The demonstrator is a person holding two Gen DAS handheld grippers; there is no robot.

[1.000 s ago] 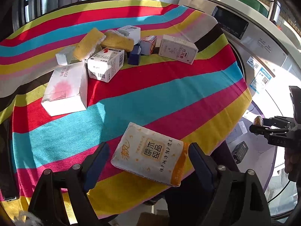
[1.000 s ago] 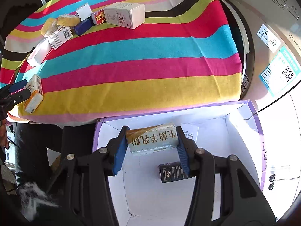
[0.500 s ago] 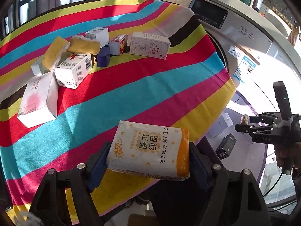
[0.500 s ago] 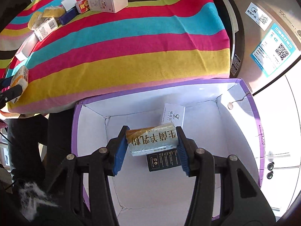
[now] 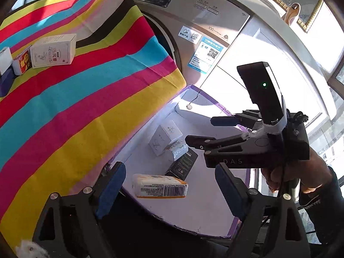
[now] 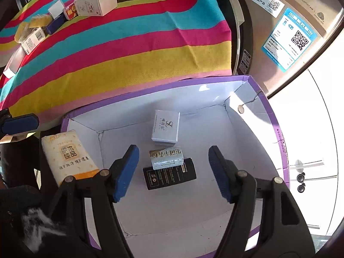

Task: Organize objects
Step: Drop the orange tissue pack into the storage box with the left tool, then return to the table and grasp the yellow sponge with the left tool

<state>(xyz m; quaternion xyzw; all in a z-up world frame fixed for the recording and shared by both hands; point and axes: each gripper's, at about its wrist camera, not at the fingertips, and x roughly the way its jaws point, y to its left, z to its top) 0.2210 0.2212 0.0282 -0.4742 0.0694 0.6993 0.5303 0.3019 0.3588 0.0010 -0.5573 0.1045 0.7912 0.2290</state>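
Note:
My left gripper [image 5: 167,172] hovers over the near edge of the white box with a purple rim [image 5: 206,94]. Its jaws are opening. The orange-and-white tissue pack [image 5: 159,186] sits between the pads with a gap on each side. In the right wrist view that tissue pack [image 6: 68,154] is at the box's [image 6: 150,83] left corner. My right gripper [image 6: 173,150], also opening, holds nothing above the box. Below it a silver-gold packet [image 6: 166,157] lies on a black box [image 6: 169,176], beside a small white box [image 6: 165,126].
A table under a striped cloth [image 5: 86,99] stands left of the box and carries a white carton [image 5: 52,50], a red carton [image 5: 22,63] and several more packs [image 6: 32,36]. A washing machine [image 5: 193,10] stands behind. A hand [image 5: 286,172] holds the right gripper [image 5: 200,129].
My left gripper swung right, off the table to over the box, and its pads came off the tissue pack. My right gripper let the silver packet go; it now lies on the black box.

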